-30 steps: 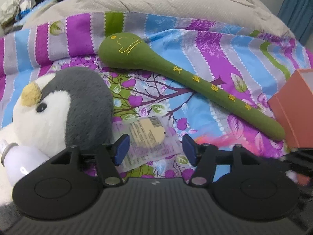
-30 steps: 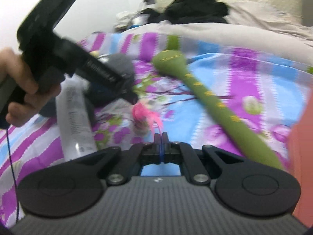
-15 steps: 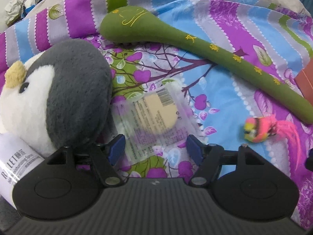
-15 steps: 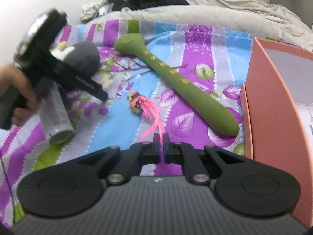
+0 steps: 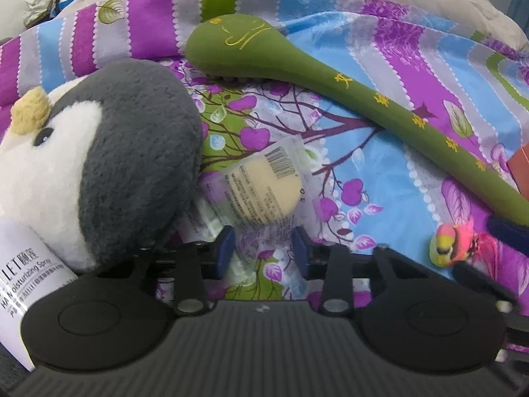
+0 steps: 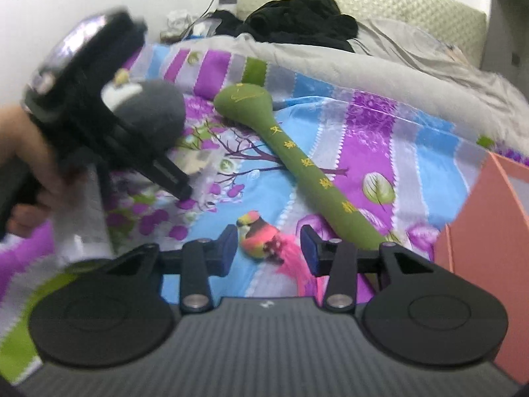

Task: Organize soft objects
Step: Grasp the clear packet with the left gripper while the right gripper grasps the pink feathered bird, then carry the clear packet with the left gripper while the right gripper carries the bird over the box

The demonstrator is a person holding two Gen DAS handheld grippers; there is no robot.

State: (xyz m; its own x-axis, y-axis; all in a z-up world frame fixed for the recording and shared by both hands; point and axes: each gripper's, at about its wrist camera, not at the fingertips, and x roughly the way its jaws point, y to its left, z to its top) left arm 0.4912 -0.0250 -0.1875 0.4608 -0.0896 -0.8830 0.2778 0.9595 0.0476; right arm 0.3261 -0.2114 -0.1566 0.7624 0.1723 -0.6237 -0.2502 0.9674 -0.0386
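Penguin plush [image 5: 99, 152] sits far left, touching the wrapped sponge packet [image 5: 261, 192]. Left gripper [image 5: 263, 251] has just been closing around that packet's near edge, pads not visibly pressing (slippery film, could squirt out). Right gripper [image 6: 269, 248] has just been opening, straddling the feathered bird toy [image 6: 261, 235]; a careless close might catch only feathers.

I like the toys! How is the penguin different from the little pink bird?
The penguin plush is big, grey and white; the bird toy is small, pink, yellow and green. The penguin is fluffy; the bird trails pink feathers. The bird lies between the right gripper's open fingers; the penguin doesn't. Both rest on the bedspread.
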